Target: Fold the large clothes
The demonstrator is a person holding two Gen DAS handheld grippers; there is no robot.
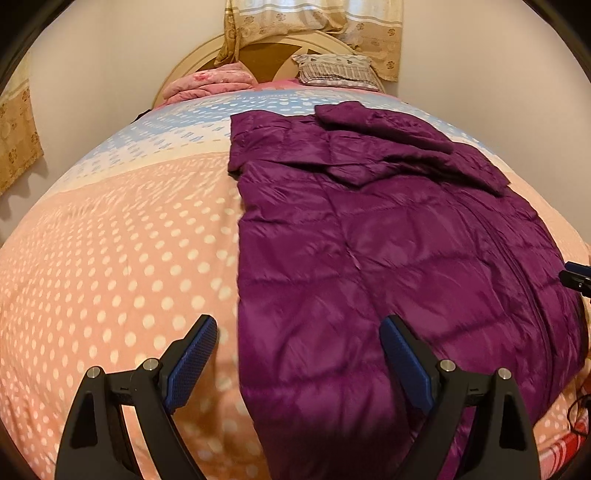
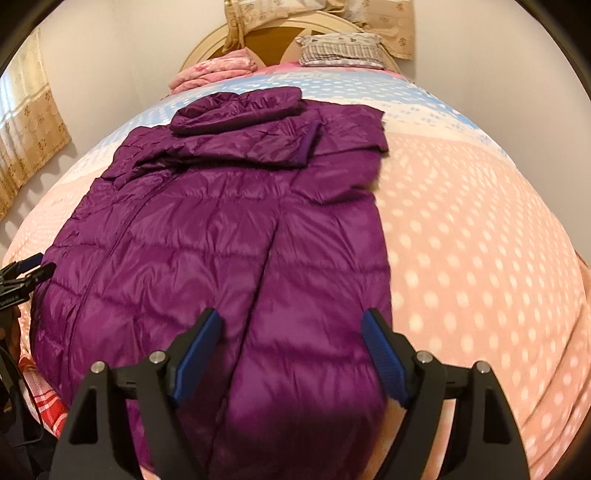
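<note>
Purple quilted down jacket [image 1: 369,258] lies flat on polka-dot bedspread [image 1: 129,258], long axis 6-to-12, hem nearest. L gripper [image 1: 299,328] spread wide, empty, over hem's left edge; R gripper [image 2: 291,321] empty, jaws widening over right edge.

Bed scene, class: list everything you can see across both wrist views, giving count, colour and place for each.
Quilted puffer coat: one, purple, flat on the bed, sleeves folded across its top.
Polka-dot bedspread: one, peach and blue, covering the bed.
Folded blanket: one, pink, at the headboard.
Patterned pillow: one, grey, at the headboard.
Round headboard: one, cream and brown.
Curtains: beige, on the wall.
Left gripper: black, blue pads, open over the coat's hem.
Right gripper: likewise, open.
</note>
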